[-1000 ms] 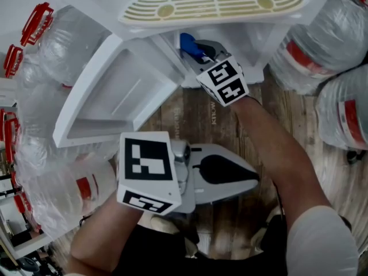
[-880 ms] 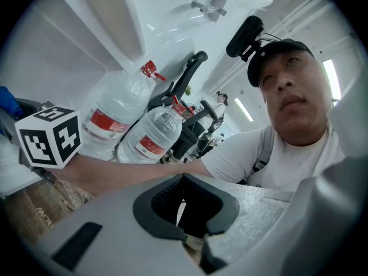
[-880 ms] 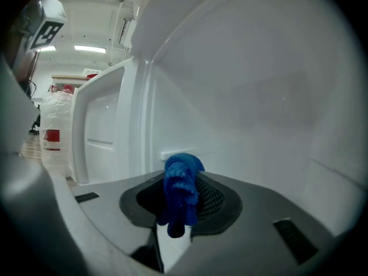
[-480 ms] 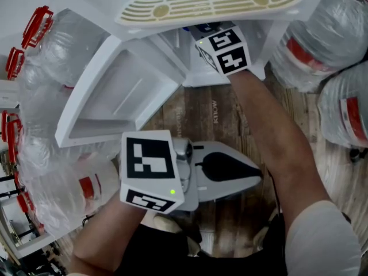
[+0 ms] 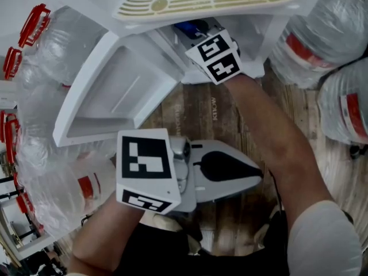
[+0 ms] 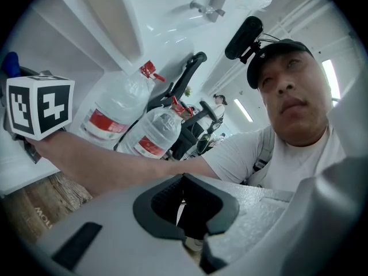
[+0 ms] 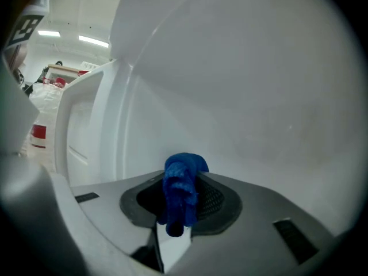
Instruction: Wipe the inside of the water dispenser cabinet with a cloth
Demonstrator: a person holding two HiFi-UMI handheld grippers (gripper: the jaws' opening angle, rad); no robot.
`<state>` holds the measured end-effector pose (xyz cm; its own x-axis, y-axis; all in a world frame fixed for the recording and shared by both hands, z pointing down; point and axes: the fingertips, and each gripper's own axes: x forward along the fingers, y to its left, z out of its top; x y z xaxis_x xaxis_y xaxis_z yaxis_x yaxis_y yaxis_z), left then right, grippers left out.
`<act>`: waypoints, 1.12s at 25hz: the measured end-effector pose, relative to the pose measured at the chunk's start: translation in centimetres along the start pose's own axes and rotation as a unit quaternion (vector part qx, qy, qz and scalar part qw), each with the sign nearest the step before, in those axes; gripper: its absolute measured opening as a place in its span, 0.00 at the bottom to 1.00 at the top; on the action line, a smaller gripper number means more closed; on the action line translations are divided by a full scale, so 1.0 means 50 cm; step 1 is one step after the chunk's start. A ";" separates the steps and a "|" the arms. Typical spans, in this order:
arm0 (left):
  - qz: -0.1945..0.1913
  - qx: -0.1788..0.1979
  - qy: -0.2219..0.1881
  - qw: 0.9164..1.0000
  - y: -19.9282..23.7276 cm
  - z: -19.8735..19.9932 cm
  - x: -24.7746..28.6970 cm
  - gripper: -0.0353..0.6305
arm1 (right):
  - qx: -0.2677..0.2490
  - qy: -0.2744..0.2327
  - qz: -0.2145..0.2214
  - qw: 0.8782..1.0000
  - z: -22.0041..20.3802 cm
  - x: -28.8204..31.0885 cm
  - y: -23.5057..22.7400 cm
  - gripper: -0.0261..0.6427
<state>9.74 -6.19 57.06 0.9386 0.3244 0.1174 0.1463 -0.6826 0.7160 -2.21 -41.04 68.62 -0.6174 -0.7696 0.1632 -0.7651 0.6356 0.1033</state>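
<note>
My right gripper (image 7: 187,181) pinches the blue cloth (image 7: 179,203) inside the cabinet (image 7: 259,96), probably touching its wall; left gripper (image 6: 183,180) pressed together, empty.

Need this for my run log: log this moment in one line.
right gripper: shut on blue cloth, inside cabinet | left gripper: shut, empty, outside | cabinet door: open
</note>
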 end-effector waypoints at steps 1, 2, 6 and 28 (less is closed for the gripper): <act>0.000 0.001 0.002 1.000 0.001 -0.001 0.000 0.06 | -0.002 -0.002 0.003 1.000 0.002 -0.008 0.008 0.18; 0.000 0.002 0.006 1.000 0.002 -0.004 0.001 0.06 | -0.004 -0.005 0.007 1.000 0.004 -0.016 0.016 0.18; -0.001 0.011 0.016 1.000 0.006 -0.009 0.000 0.06 | -0.003 -0.018 0.027 0.999 0.015 -0.054 0.048 0.18; 0.004 0.004 0.008 1.000 -0.007 -0.004 0.010 0.06 | 0.008 -0.032 -0.011 0.999 0.088 -0.001 -0.038 0.18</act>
<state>10.10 -5.67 57.01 0.9349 0.3285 0.1345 0.1404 -0.6904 0.7097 -1.56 -42.48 64.10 -0.6101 -0.7862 0.0985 -0.7813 0.6176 0.0898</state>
